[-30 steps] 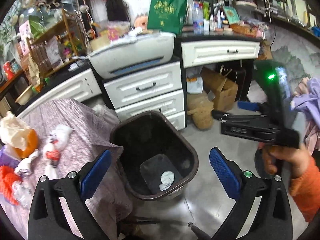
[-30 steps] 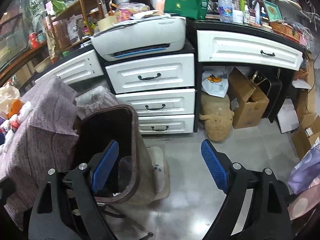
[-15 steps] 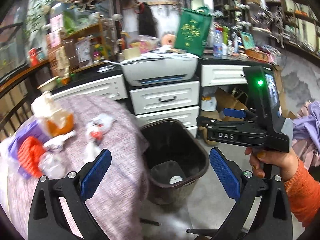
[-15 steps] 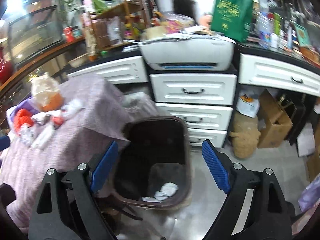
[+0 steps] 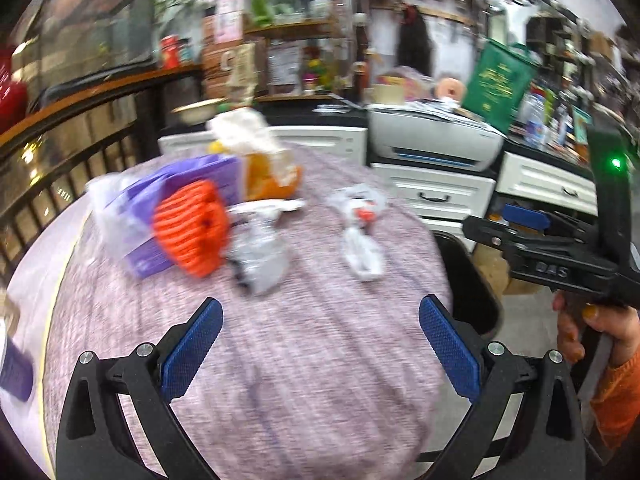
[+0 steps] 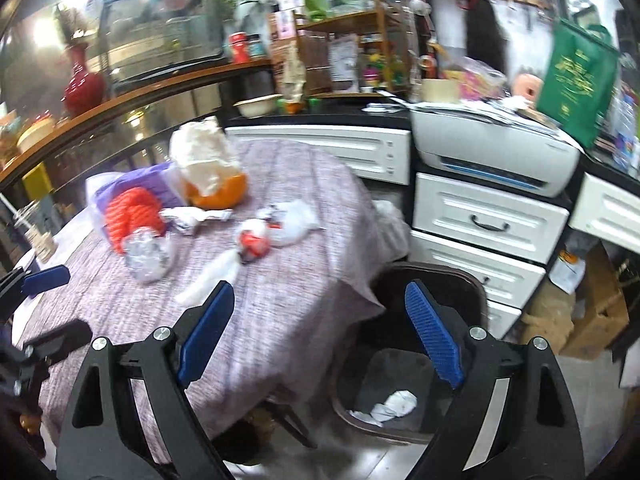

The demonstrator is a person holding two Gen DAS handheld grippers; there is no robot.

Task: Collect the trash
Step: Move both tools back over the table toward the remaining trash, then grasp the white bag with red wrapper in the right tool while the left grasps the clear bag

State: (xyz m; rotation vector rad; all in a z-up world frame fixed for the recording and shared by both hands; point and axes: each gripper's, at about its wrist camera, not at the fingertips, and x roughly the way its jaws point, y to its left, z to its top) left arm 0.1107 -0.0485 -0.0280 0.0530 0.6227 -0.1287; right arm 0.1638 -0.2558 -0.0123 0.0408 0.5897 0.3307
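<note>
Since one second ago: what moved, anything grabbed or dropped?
Both grippers swung from the trash bin toward the cloth-covered table. Left gripper and right gripper are open and empty; nothing grabbed or dropped. The wrappers lie unmoved, and crumpled tissue stays in the bin.

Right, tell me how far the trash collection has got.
Done: crumpled white paper already lies in the dark plastic bin. In hand: nothing; the left gripper and right gripper are both open and empty. Left: the white-and-red wrapper, clear crumpled plastic and other scraps on the purple tablecloth.
</note>
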